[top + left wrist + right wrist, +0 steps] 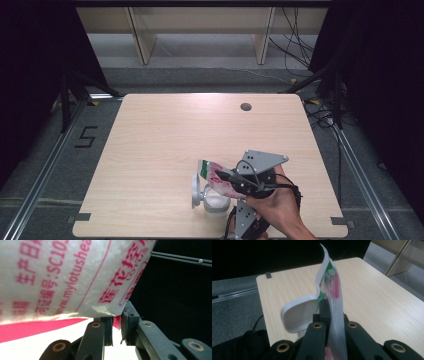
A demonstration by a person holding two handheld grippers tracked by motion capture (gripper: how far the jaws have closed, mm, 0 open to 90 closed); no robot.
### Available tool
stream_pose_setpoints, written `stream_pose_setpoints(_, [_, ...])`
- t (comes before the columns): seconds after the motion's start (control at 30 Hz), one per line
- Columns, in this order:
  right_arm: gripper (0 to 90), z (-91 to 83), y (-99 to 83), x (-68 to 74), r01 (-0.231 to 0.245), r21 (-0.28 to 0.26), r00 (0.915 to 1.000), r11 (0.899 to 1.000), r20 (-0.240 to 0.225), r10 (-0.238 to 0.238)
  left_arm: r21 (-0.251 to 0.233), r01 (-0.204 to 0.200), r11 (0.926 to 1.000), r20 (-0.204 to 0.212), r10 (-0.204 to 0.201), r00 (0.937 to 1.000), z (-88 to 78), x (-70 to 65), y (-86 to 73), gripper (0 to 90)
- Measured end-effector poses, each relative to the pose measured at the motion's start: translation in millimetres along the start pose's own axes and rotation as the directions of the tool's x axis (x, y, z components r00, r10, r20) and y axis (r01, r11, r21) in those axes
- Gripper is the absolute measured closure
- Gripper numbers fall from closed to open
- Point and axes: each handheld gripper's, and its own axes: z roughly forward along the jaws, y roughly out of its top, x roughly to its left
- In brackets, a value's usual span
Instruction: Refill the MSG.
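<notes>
High view: both claws — right claw (pixel 223 176), left claw (pixel 116 323) — pinch bag (pixel 216 176) tilted over jar (pixel 216 199) — slack grip spills granules on table (pixel 165 135).

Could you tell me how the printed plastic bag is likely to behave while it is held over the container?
The white plastic bag with red print probably stays floppy: its top edge curls above the right tongs. Its glossy film may slip. It looks light.

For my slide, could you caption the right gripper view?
Right gripper pinches a plastic bag upright above an open white lid.
</notes>
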Motion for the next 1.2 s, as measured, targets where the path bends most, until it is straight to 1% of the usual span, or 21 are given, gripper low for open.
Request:
stream_pose_setpoints(0.13, [90.0, -2.6, -0.5, -0.9, -0.007, -0.009, 1.0000, 1.000, 0.002, 0.007, -0.007, 0.002, 1.0000, 0.003, -0.002, 1.0000, 0.3, -0.3, -0.7, 80.5])
stream_pose_setpoints(0.17, [90.0, -3.4, -0.6, -1.0, -0.007, -0.007, 1.0000, 1.000, 0.005, 0.007, 0.003, -0.009, 1.0000, -0.004, 0.009, 0.9999, -0.1, -0.1, -0.8, 80.5])
stream_pose_setpoints(0.2, [90.0, -3.8, -0.8, -1.5, 0.003, -0.012, 0.9999, 1.000, 0.010, -0.003, -0.019, 0.001, 0.9998, 0.016, 0.000, 0.9999, 1.6, -0.6, -1.8, 80.5])
stream_pose_setpoints(0.3, [90.0, -6.1, -2.1, -1.3, -0.011, -0.014, 0.9999, 1.000, -0.002, 0.011, -0.015, -0.008, 0.9999, 0.020, 0.008, 0.9998, 1.1, -0.3, -2.3, 80.5])
stream_pose_setpoints(0.4, [90.0, -7.7, -2.5, -1.3, -0.014, -0.025, 0.9999, 1.000, 0.002, 0.014, -0.005, -0.024, 0.9997, 0.007, 0.024, 0.9997, 0.4, 0.6, -2.5, 80.5])
stream_pose_setpoints(0.43, [90.0, -9.4, -2.6, -2.3, -0.007, -0.028, 1.0000, 1.000, -0.005, 0.007, 0.014, -0.029, 0.9995, -0.015, 0.029, 0.9995, -1.4, -0.1, -1.9, 80.5])
stream_pose_setpoints(0.57, [90.0, -11.9, -2.8, -1.9, -0.009, -0.031, 1.0000, 0.999, 0.000, 0.009, 0.003, -0.020, 0.9998, -0.008, 0.020, 0.9998, -1.5, -1.4, -2.6, 80.3])
stream_pose_setpoints(0.6, [90.0, -12.7, -3.5, -1.4, -0.011, -0.047, 0.9999, 0.999, 0.009, 0.012, 0.006, -0.033, 0.9994, -0.009, 0.033, 0.9994, -1.7, -0.5, -3.5, 80.3])
stream_pose_setpoints(0.7, [90.0, -15.0, -3.8, -3.1, -0.008, -0.041, 1.0000, 0.999, -0.003, 0.008, 0.006, -0.038, 0.9993, -0.012, 0.038, 0.9992, -2.4, 0.2, -4.5, 80.2])
stream_pose_setpoints(0.73, [90.0, -18.2, -4.6, -4.5, -0.016, -0.050, 0.9999, 0.999, -0.005, 0.015, 0.019, -0.054, 0.9984, 0.001, 0.054, 0.9985, -3.5, 2.0, -5.0, 80.0])
stream_pose_setpoints(0.77, [90.0, -18.2, -4.6, -4.5, -0.016, -0.050, 0.9999, 0.999, -0.005, 0.015, 0.023, -0.059, 0.9980, -0.008, 0.059, 0.9982, -4.3, 1.9, -5.4, 80.0])
stream_pose_setpoints(0.83, [90.0, -20.8, -5.7, -6.2, -0.018, -0.067, 0.9998, 0.998, 0.006, 0.019, 0.031, -0.050, 0.9983, -0.016, 0.051, 0.9986, -6.1, 1.4, -5.7, 79.6])
stream_pose_setpoints(0.87, [90.0, -25.0, -7.7, -9.0, -0.029, -0.091, 0.9993, 0.995, 0.019, 0.031, 0.017, -0.042, 0.9990, -0.013, 0.042, 0.9990, -6.4, 0.5, -6.4, 79.4])
stream_pose_setpoints(0.9, [90.0, -25.0, -7.7, -9.0, -0.029, -0.091, 0.9993, 0.995, 0.019, 0.031, 0.016, -0.051, 0.9986, -0.010, 0.051, 0.9987, -6.5, 1.3, -6.9, 79.4])
stream_pose_setpoints(0.93, [90.0, -27.0, -8.0, -10.3, -0.025, -0.094, 0.9994, 0.995, 0.020, 0.027, 0.004, -0.039, 0.9992, -0.006, 0.039, 0.9992, -6.7, -0.4, -7.6, 79.0])
stream_pose_setpoints(0.97, [90.0, -29.9, -8.8, -12.0, -0.024, -0.103, 0.9995, 0.994, 0.020, 0.026, 0.029, -0.063, 0.9976, -0.025, 0.064, 0.9977, -9.1, 0.4, -7.4, 78.3])
stream_pose_setpoints(1.0, [90.0, -33.7, -10.7, -13.2, -0.039, -0.111, 0.9989, 0.993, 0.020, 0.041, 0.030, -0.058, 0.9979, -0.026, 0.059, 0.9980, -9.4, -0.3, -7.6, 76.8])
stream_pose_setpoints(1.07, [90.0, -38.1, -13.1, -15.0, -0.042, -0.121, 0.9984, 0.992, 0.034, 0.046, 0.046, -0.066, 0.9967, -0.030, 0.067, 0.9973, -10.8, 0.1, -8.3, 76.7])
stream_pose_setpoints(1.13, [90.0, -41.9, -15.7, -16.4, -0.062, -0.129, 0.9976, 0.990, 0.023, 0.065, 0.027, -0.063, 0.9976, -0.006, 0.064, 0.9980, -10.0, 0.8, -10.3, 74.9])
stream_pose_setpoints(1.17, [90.0, -41.9, -15.7, -16.4, -0.062, -0.129, 0.9976, 0.990, 0.023, 0.065, 0.024, -0.056, 0.9982, -0.010, 0.056, 0.9984, -10.3, -0.3, -10.5, 74.9])
stream_pose_setpoints(1.2, [90.0, -44.9, -17.5, -19.9, -0.043, -0.145, 0.9983, 0.989, 0.034, 0.048, 0.049, -0.071, 0.9963, -0.007, 0.071, 0.9974, -13.5, 0.5, -9.7, 73.2])
